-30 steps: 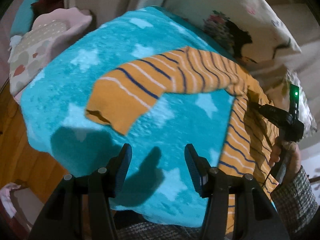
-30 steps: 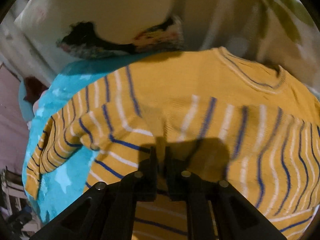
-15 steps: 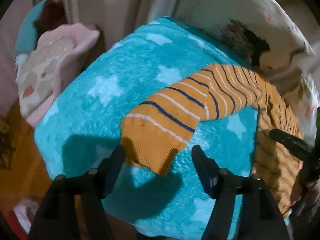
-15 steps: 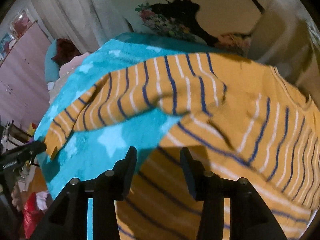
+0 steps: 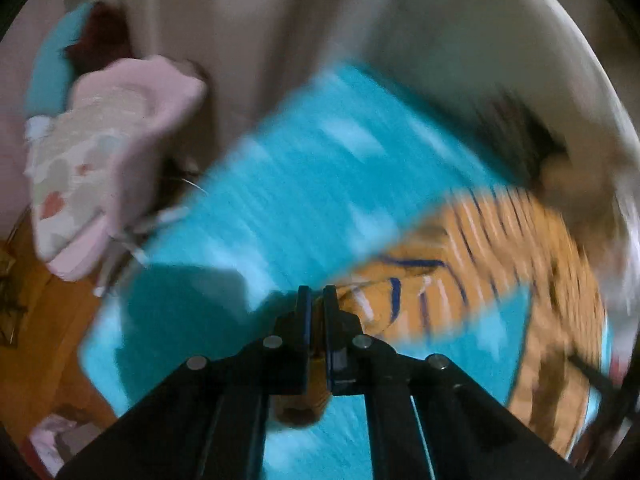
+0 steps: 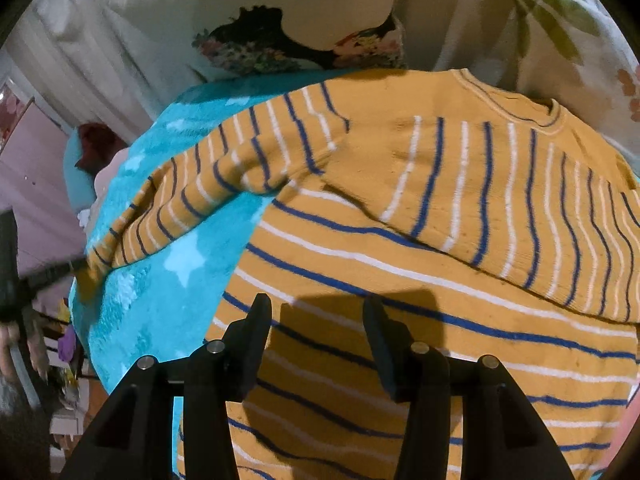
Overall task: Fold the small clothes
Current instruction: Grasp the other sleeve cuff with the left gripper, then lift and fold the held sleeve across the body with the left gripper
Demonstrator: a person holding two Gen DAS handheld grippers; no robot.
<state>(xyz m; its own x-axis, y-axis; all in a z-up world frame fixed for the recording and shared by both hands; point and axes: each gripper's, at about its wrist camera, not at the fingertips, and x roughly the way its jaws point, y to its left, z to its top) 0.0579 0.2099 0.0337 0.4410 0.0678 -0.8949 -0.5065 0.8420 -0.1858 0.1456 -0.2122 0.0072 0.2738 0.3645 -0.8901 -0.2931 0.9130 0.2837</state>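
Two sets of fingers in play. Left fingers [image 5: 314,300] are clamped tight on the cuff end of the long sleeve [image 6: 192,200] of the mustard-yellow knit sweater with blue and white stripes [image 6: 400,248]; a sliver of yellow fabric shows between the pads. Left view is heavily blurred, so I cannot tell how deep the bite is. Right fingers [image 6: 316,320] stand wide apart with nothing between them, hovering over the lower body of the sweater.

Sweater lies spread on the turquoise fleece blanket with pale stars [image 6: 160,280], neckline toward the cream floral pillows [image 6: 280,20]. The far sleeve appears already laid across the chest; the near sleeve stretches out over the blanket toward my left fingers.

Step in hand, as I judge it: fold the near sleeve in across the body.

Notes for doing it well:
- Lift the cuff only enough to clear the fleece; the pile will probably drag knit fabric.
- Carry the cuff toward the chest so the crease falls at the shoulder seam, not mid-sleeve.
- Bring the right fingers down on the body near the armpit to pin it, otherwise the whole garment may slide.
- Lay the sleeve flat, stripes roughly parallel, before letting go.
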